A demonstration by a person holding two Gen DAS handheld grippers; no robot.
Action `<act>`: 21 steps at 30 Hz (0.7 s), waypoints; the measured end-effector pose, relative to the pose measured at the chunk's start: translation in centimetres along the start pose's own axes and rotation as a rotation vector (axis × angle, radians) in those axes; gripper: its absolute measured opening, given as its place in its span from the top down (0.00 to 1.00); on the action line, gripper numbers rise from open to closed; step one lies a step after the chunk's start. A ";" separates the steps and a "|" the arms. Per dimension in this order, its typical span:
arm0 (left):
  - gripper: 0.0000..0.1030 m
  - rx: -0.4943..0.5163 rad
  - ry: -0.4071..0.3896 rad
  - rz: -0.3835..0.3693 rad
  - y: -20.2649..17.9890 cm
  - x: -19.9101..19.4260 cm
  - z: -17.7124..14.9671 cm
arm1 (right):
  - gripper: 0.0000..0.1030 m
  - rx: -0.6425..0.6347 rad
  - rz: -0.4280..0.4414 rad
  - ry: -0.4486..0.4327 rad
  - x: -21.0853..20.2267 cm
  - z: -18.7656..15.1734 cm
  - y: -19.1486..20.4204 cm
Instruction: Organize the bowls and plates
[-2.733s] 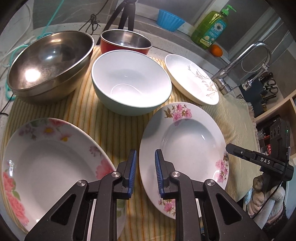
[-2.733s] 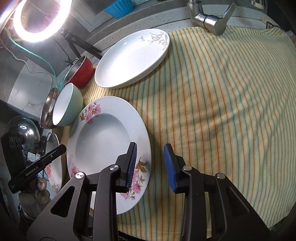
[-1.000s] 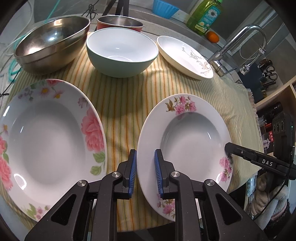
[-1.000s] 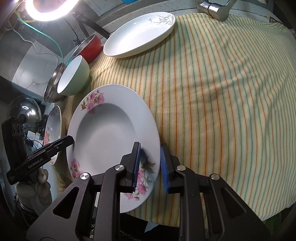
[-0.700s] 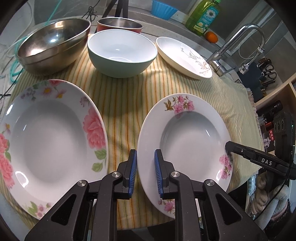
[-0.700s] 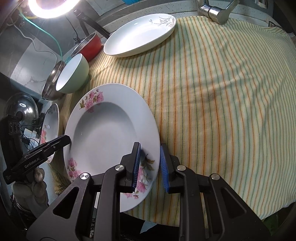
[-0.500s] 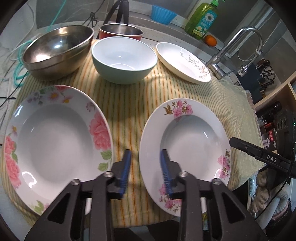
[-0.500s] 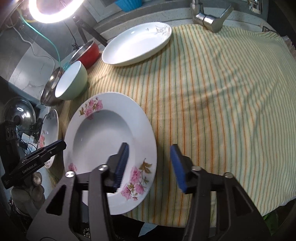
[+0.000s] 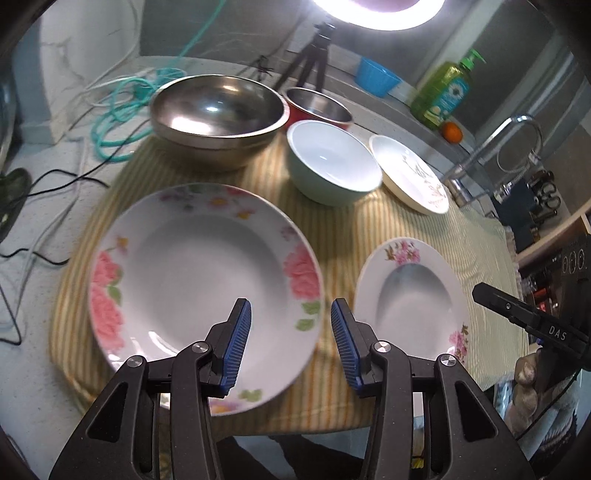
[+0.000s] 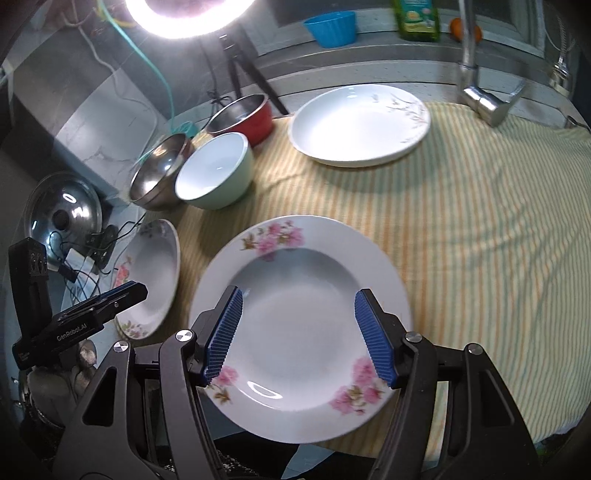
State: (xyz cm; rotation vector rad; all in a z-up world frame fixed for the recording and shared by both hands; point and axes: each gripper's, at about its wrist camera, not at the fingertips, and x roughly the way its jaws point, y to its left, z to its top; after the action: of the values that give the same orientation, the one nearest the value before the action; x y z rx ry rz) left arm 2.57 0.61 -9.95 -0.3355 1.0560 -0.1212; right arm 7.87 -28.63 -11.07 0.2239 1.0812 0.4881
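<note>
Hovering above the striped cloth, both grippers hold nothing, jaws spread wide apart

Left gripper: blue pads open over the near right rim of the large rose plate; no contact visible. That plate lies flat at the cloth's left front, its near edge reaching the cloth's border

Right gripper: pads open, framing the well of the pink-blossom plate from above; whether the pads touch the plate cannot be told. This plate lies flat at the cloth's front edge, to the right of the rose plate, the two apart with cloth showing between them

Back row, left wrist view: steel mixing bowl at far left, red pot just behind and right of it, mint-green bowl with white inside in front of the pot, then the white oval plate with a brown sprig pattern at the green bowl's right, very close or touching

Right wrist view: steel bowl and green bowl sit against each other; the oval plate lies near the faucet

Off the cloth: blue cup, green soap bottle, an orange fruit on the ledge; ring light on a tripod behind the pot; a pan lid at far left
</note>
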 end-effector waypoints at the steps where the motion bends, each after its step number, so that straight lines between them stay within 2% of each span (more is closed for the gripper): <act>1: 0.58 -0.012 -0.006 0.007 0.7 -0.3 0.0 | 0.36 -0.006 0.010 0.004 0.3 0.1 0.5; 12: 0.58 -0.122 -0.059 0.076 6.3 -2.3 -0.2 | 0.36 -0.082 0.070 0.047 3.6 0.9 5.7; 21: 0.58 -0.176 -0.068 0.120 10.1 -2.6 -0.3 | 0.36 -0.113 0.103 0.085 6.4 1.3 8.8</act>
State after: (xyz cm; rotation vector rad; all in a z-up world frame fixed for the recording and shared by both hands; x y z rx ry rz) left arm 0.41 10.75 -11.25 -0.4311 1.0187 0.0904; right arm 9.03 -17.81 -11.92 0.1611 1.1251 0.6542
